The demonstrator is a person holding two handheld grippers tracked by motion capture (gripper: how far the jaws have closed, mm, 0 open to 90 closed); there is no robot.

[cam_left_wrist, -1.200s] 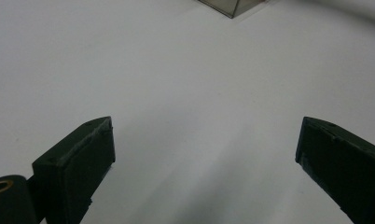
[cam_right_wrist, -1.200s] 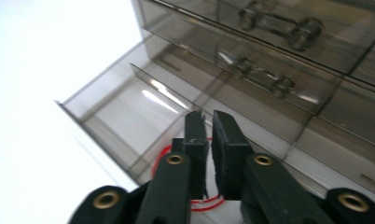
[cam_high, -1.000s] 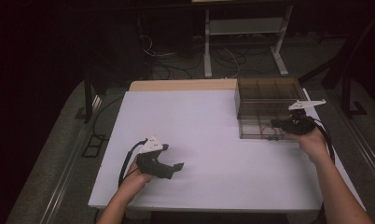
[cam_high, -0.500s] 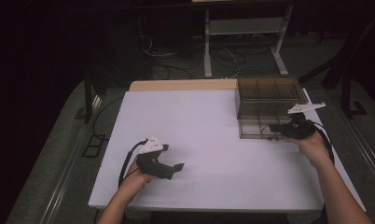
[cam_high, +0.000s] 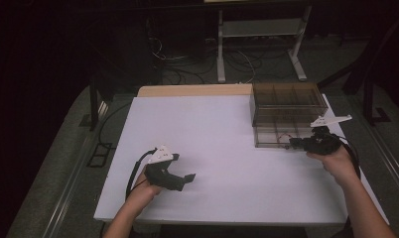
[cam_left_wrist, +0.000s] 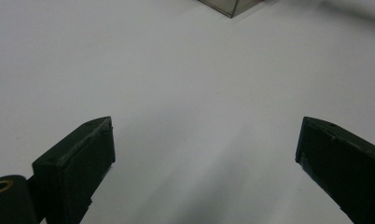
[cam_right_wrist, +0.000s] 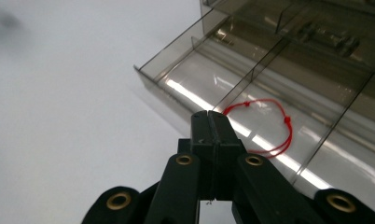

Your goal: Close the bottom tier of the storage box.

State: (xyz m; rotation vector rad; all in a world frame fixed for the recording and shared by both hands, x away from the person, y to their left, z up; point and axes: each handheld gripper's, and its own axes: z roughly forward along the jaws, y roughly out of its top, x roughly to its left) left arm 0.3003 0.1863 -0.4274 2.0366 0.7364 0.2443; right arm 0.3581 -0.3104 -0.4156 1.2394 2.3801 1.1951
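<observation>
Smoked plastic box: in the high view the clear brown organiser box (cam_high: 286,113) sits at the far right of the white table (cam_high: 212,148), its dividers showing through.
Right gripper, high view: the right gripper (cam_high: 293,144) has slid a little sideways across the table over the last second and now noses against the box's near wall, jaws pressed together.
Left gripper, high view: the left gripper (cam_high: 188,177) has not budged, parked low on the table near the front edge.
Left gripper view: its two black jaws stand wide apart over bare white table, nothing between them; a corner of the box (cam_left_wrist: 232,6) peeks in at the top.
Right gripper view: jaws of the right gripper (cam_right_wrist: 209,116) are closed flat on each other, empty, just short of a red string bracelet (cam_right_wrist: 269,126) lying in a front compartment.
Reading of the move: probably lining up on the bracelet, which is not yet grasped.
Writing: no brand, label or lettering legible anywhere.
</observation>
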